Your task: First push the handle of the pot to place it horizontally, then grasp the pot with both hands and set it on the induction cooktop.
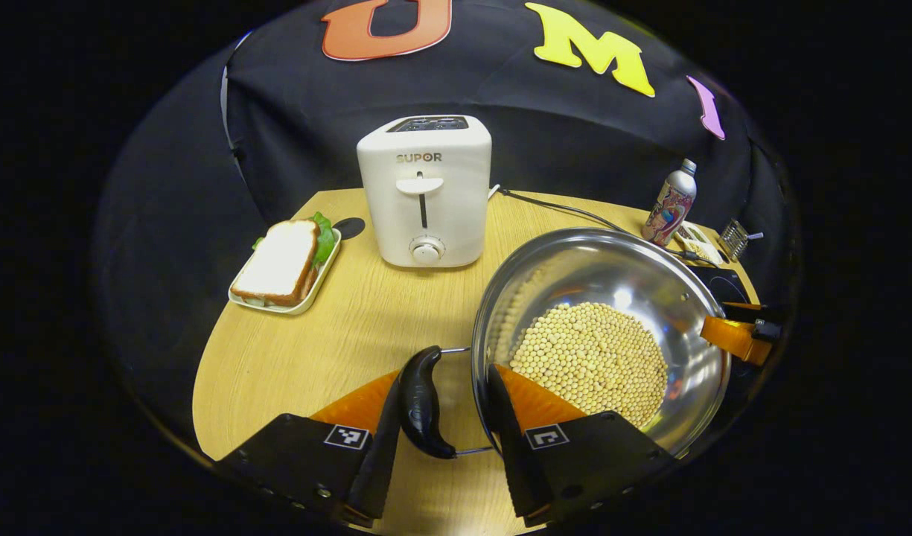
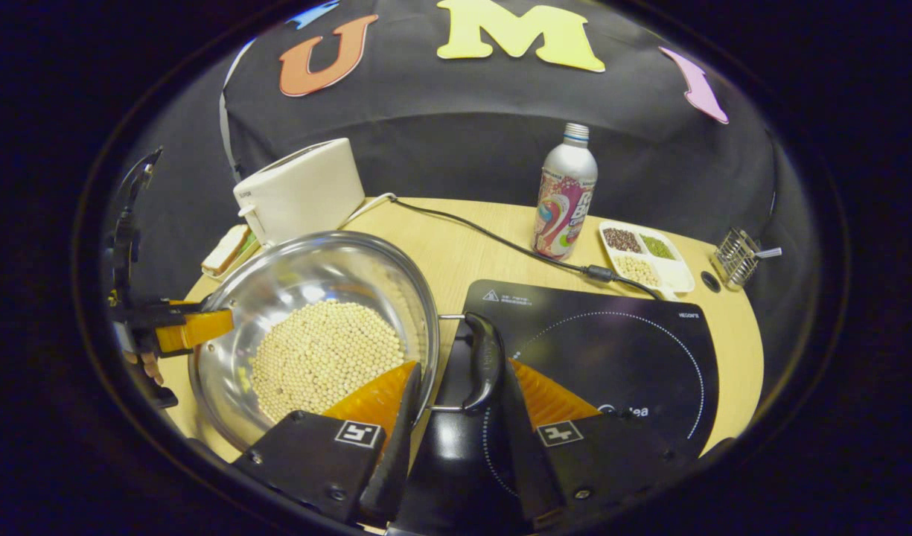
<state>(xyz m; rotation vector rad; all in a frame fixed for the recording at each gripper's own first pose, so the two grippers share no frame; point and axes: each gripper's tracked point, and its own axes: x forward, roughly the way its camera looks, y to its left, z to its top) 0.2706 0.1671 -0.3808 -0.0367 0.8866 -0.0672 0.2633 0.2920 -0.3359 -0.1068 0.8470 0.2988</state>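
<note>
Fingers of the left gripper are spread round the pot's left handle, unclamped; the right gripper likewise brackets the right handle. The pot is kept beside the induction cooktop, near the table's front edge. Contact cannot be confirmed.

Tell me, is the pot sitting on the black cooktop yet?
Cannot tell. In the right gripper view the pot sits beside the cooktop, its edge hiding any gap.
</note>
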